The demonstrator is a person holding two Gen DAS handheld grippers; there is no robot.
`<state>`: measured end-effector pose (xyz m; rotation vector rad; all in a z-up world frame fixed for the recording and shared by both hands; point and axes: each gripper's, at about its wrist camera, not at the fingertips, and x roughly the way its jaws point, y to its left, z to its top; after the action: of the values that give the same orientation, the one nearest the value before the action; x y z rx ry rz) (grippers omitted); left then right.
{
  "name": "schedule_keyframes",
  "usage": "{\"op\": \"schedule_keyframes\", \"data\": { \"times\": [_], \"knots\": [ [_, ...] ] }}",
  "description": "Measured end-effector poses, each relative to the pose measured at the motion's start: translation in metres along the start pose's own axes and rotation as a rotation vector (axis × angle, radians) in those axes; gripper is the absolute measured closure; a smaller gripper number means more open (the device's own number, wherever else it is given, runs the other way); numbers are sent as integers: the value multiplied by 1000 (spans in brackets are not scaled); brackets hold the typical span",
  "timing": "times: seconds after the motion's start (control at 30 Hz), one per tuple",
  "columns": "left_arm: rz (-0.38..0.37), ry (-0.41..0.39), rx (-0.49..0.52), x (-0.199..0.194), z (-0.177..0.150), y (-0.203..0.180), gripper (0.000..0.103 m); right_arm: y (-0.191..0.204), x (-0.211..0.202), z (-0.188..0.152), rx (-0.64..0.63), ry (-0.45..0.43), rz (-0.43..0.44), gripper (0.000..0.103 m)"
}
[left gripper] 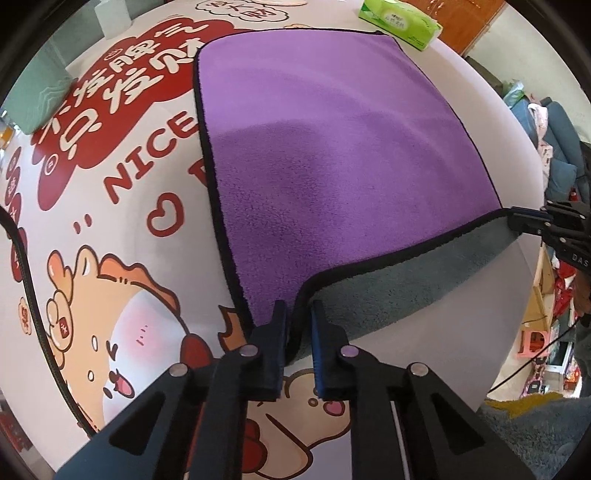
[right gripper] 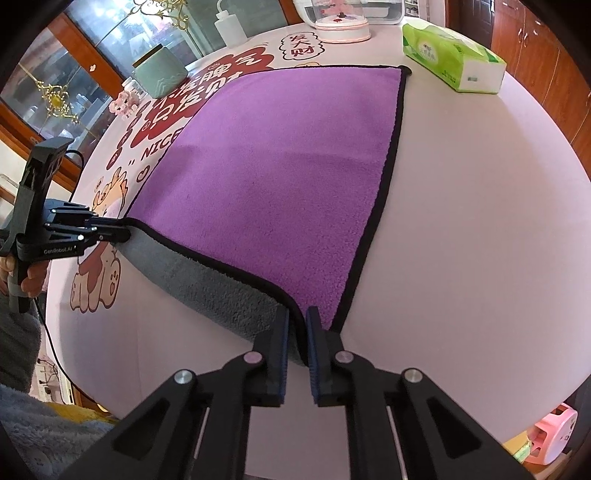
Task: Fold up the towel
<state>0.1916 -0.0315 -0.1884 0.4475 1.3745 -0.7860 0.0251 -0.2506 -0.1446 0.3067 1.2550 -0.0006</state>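
A purple towel (left gripper: 332, 147) with a black hem and grey underside lies spread on the round table; it also shows in the right wrist view (right gripper: 266, 177). My left gripper (left gripper: 299, 314) is shut on its near left corner, lifted so the grey underside (left gripper: 388, 288) shows. My right gripper (right gripper: 297, 321) is shut on the near right corner, also raised. Each gripper shows in the other's view: the right gripper (left gripper: 517, 221) at the right edge, the left gripper (right gripper: 122, 230) at the left edge. The far edge rests flat on the table.
A green tissue pack (right gripper: 450, 61) lies beyond the towel's far right corner. A green jar (right gripper: 159, 70), a white squeeze bottle (right gripper: 231, 26) and a domed ornament (right gripper: 341, 22) stand at the table's far side. The table cover (right gripper: 480, 221) is pale pink with cartoon prints.
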Motion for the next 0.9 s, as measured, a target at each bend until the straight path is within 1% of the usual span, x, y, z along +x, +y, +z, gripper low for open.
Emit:
{"op": "schedule_keyframes", "data": {
  "times": [0.23, 0.33, 0.47, 0.53, 0.67, 0.73, 0.77, 0.9],
  "knots": [
    [42, -1, -1, -7, -3, -3, 98, 5, -6, 0, -14, -21, -20, 97],
    [57, -6, -13, -14, 3, -6, 98, 7, -10, 3, -17, -36, -31, 98],
    [83, -36, -29, -29, 13, -2, 98, 8, -20, 14, -12, -70, -44, 98],
    [99, -67, -36, -40, 22, 0, 98, 7, -27, 22, -14, -95, -55, 98],
    [139, -161, -39, -62, 44, 1, 98, 6, -38, 47, -26, -151, -92, 98],
    [166, -204, -44, -72, 61, 1, 98, 3, -44, 66, -24, -190, -116, 98],
    [175, -217, -44, -74, 66, 4, 98, 2, -46, 76, -20, -208, -126, 98],
    [237, -273, -34, -78, 105, 12, 98, -4, -54, 108, 6, -272, -160, 98]
  ]
}}
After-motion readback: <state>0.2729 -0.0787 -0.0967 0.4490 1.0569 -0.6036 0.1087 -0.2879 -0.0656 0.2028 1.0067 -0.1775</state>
